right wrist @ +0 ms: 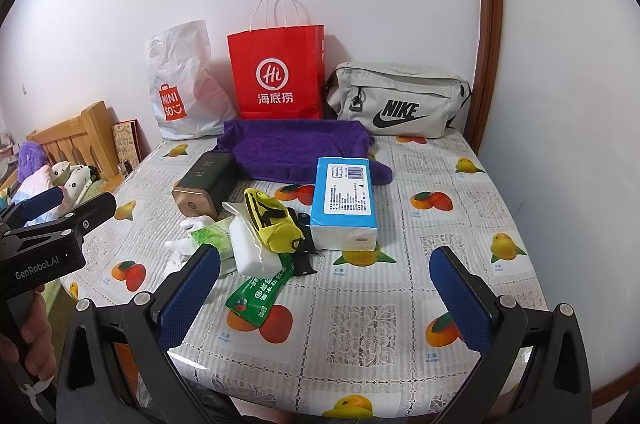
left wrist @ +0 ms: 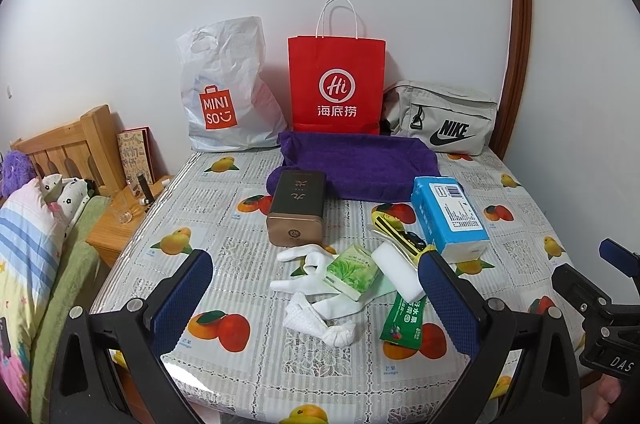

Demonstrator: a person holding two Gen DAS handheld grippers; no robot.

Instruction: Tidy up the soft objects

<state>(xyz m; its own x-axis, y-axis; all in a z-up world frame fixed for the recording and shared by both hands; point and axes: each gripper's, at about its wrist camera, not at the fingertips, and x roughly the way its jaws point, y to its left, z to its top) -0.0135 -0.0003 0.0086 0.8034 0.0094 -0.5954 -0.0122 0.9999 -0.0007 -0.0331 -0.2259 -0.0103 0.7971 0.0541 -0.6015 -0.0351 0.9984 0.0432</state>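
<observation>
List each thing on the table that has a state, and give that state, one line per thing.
Left tongs: open, empty.
Right tongs: open, empty.
Red paper bag: upright, against the wall.
Purple towel: folded, flat.
Tissue pack: lying flat, sealed.
Tea tin: lying on its side, closed.
White socks: loose, crumpled.
Grey Nike bag: zipped.

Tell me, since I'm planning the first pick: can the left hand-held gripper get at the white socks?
Probably yes: the left hand-held gripper is open, and the white socks lie uncovered between its fingers.

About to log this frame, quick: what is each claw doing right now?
Left claw: open, holding nothing, above the white socks.
Right claw: open, holding nothing, over the table.
</observation>
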